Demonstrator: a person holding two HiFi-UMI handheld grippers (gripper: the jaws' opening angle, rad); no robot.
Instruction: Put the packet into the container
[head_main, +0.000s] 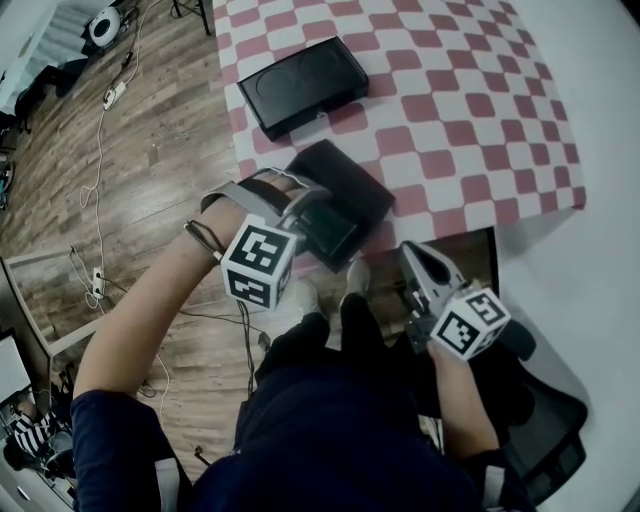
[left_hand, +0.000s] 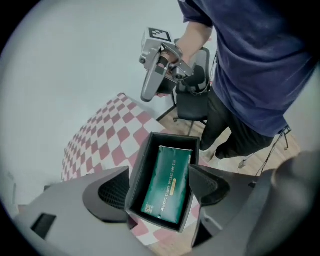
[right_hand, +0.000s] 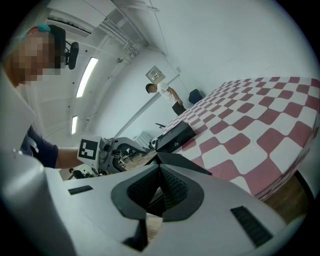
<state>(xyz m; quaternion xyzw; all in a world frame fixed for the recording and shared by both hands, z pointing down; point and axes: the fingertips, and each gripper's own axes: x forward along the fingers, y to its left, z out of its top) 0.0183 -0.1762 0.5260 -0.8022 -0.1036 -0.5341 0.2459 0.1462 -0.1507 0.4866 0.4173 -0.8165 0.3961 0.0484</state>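
A black container sits at the near edge of the checkered table, overhanging it a little. A dark green packet lies flat inside it. In the left gripper view the packet fills the container, with gold print on top. My left gripper hovers just above the box, open, its pads on either side of the packet and apart from it. My right gripper hangs off the table's near edge, shut on nothing; its pads meet.
A flat black lid lies farther back on the red and white cloth. A dark chair stands by my right side. Cables trail over the wooden floor at the left. A person stands far off in the right gripper view.
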